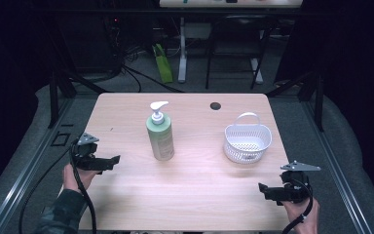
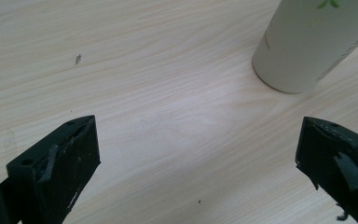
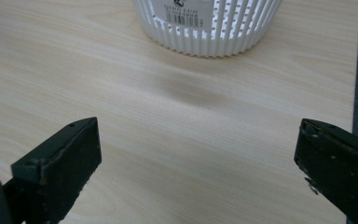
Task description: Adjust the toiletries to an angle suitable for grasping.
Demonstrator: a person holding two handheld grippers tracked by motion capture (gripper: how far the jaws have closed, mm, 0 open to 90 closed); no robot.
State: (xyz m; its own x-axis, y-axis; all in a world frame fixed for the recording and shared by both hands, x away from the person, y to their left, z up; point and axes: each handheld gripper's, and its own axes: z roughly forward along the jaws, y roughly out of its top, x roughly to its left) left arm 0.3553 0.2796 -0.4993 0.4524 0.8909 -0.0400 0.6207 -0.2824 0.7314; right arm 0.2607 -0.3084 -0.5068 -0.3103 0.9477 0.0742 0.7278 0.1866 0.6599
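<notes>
The left gripper [image 1: 108, 161] has its fingers [image 2: 60, 158] spread wide with nothing but bare wood between them. It hangs near the left edge of the surface [image 1: 195, 180], pointing inward toward the pump bottle [image 1: 159, 131]. The right gripper [image 1: 268, 191] is spread just as wide and holds nothing — its fingers [image 3: 60, 161] frame plain wood grain, with the basket [image 3: 207, 25] ahead of them. That gripper sits near the front right corner, well apart from the basket.

The surface is a pale wood-grain tabletop with rounded corners, brightly lit at its middle, with a small dark round hole [image 1: 215, 106] near its far edge. A tiny dark fleck [image 2: 78, 59] marks the wood in the left gripper view. Around it the room is dim: dark floor, black cables, the white legs of another desk [image 1: 182, 51] behind, and a green object [image 1: 163, 63] leaning on the floor there.

The pump bottle stands upright left of centre — a pale green body with a label and a white pump head whose spout points right. In the left gripper view its rounded base [image 2: 307, 46] shows close by, up and to the right of the fingers. The basket [image 1: 247, 141] is white slatted plastic with a raised loop handle, standing right of the bottle and apart from it; a barcode sticker [image 3: 182, 14] shows on its wall.
</notes>
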